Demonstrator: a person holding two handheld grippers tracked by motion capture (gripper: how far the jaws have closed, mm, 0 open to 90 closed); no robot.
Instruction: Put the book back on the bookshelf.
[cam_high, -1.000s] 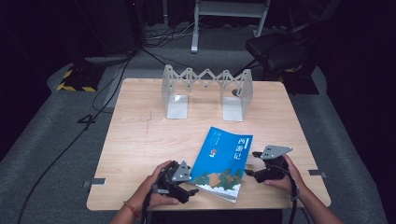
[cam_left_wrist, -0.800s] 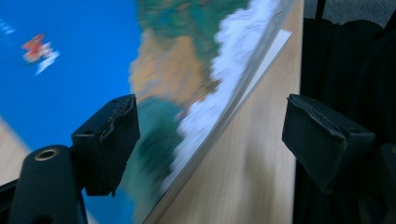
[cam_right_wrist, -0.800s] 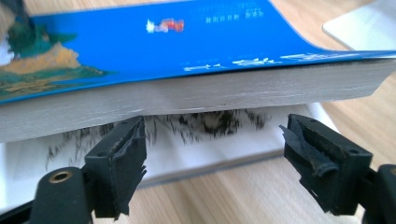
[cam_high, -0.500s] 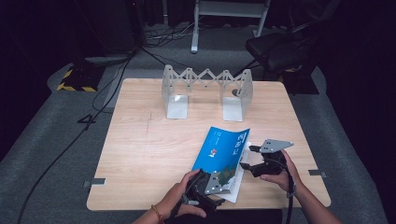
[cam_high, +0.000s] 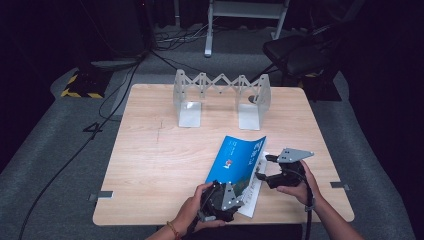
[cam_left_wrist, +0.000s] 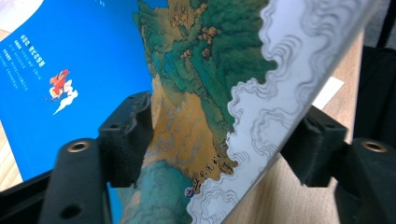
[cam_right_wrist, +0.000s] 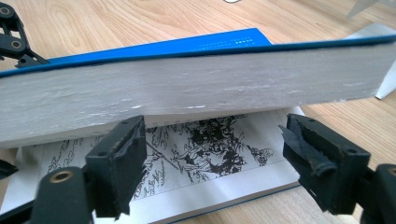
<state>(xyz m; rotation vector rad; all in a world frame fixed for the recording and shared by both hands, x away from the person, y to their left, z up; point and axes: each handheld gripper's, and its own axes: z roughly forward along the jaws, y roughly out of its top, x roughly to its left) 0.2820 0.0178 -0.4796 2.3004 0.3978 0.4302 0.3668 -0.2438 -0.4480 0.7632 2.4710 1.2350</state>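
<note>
A dark room surrounds a pale wooden table (cam_high: 150, 165), where an accordion-style metal book rack (cam_high: 220, 95) stands well apart at the far edge. The blue book (cam_high: 235, 160) lies at the near right part of the table, its long axis running from the near edge away toward the rack, tilted slightly right. It is partly open: the cover and most of the pages are raised off the last pages, the fore-edge facing the right gripper (cam_high: 264, 167). That gripper waits just beside the fore-edge, jaws wide with nothing pressed between them. The left gripper (cam_left_wrist: 219, 140) is at the book's near end; its jaws have just been closing around the lifted cover's lower edge, apparently touching it
</note>
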